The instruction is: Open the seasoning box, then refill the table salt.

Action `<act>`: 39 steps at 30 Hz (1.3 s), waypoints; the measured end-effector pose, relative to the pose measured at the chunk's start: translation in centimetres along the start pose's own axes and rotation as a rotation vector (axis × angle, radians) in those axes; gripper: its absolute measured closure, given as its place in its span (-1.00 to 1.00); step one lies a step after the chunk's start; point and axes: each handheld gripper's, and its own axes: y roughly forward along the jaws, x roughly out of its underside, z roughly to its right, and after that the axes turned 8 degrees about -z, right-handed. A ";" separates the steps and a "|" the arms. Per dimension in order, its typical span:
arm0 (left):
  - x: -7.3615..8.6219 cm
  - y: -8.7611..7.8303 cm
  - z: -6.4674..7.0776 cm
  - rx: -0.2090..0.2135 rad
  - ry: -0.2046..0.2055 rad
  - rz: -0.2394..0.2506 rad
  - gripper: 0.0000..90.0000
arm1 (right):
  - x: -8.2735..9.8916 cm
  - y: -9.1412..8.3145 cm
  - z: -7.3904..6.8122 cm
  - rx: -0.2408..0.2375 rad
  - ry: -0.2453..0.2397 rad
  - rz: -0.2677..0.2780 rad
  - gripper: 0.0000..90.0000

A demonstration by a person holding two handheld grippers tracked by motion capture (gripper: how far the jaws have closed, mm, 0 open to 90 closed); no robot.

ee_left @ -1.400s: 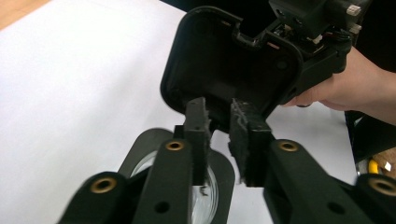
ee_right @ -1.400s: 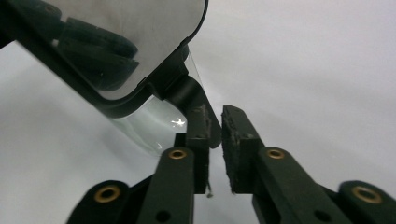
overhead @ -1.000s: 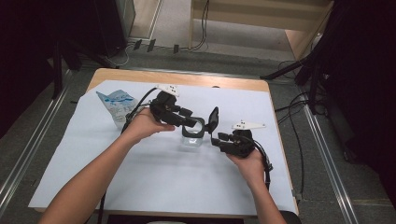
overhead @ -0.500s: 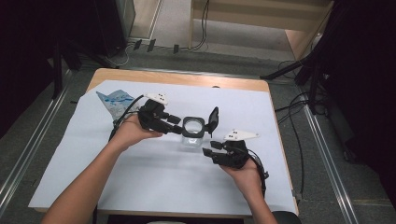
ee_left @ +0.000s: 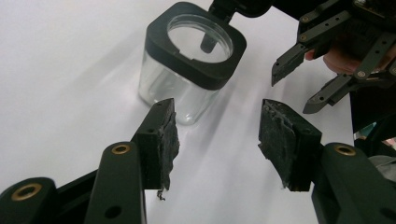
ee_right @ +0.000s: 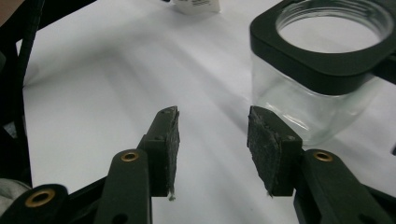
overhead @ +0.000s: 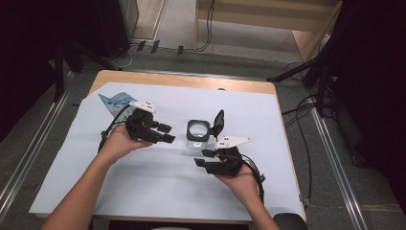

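Item: clear square jar [overhead: 197, 136] with a black collar and a hinged black lid [overhead: 218, 121] standing open at its far right side; it stands upright near the middle of the white sheet [overhead: 143, 191] covering the wooden table [overhead: 182, 80], and looks empty. Left gripper [overhead: 165, 133]: held just to the left of the jar, apart from it, jaws spread wide with nothing between them; its own view shows the bare, frayed pads [ee_left: 167, 140] and the jar ahead of them. Right gripper [overhead: 203, 159]: held just in front of the jar on the person's side, also apart from it, jaws parted to a middling gap and empty; in its own view the jar [ee_right: 322, 65] sits off to the right of the gap rather than in line with it. Other stock: a blue and clear plastic bag [overhead: 115, 101] at the far left of the sheet, well apart from the jar. Hazards, as judged: the jar is light and glassy, so a jaw arriving off-centre would likely shove or tip it instead of gripping; the worn pads may slip on the smooth wall; the raised lid could be knocked shut or could lever the jar over if caught from the right; the two grippers, working close on either side, may strike one another; trailing cables [overhead: 109, 132] could drag across the sheet and ruck it.
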 end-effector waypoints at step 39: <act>6.5 -9.3 -3.4 -0.186 -0.168 0.119 0.01 | -1.4 4.1 -1.0 -0.066 -0.056 -0.087 0.16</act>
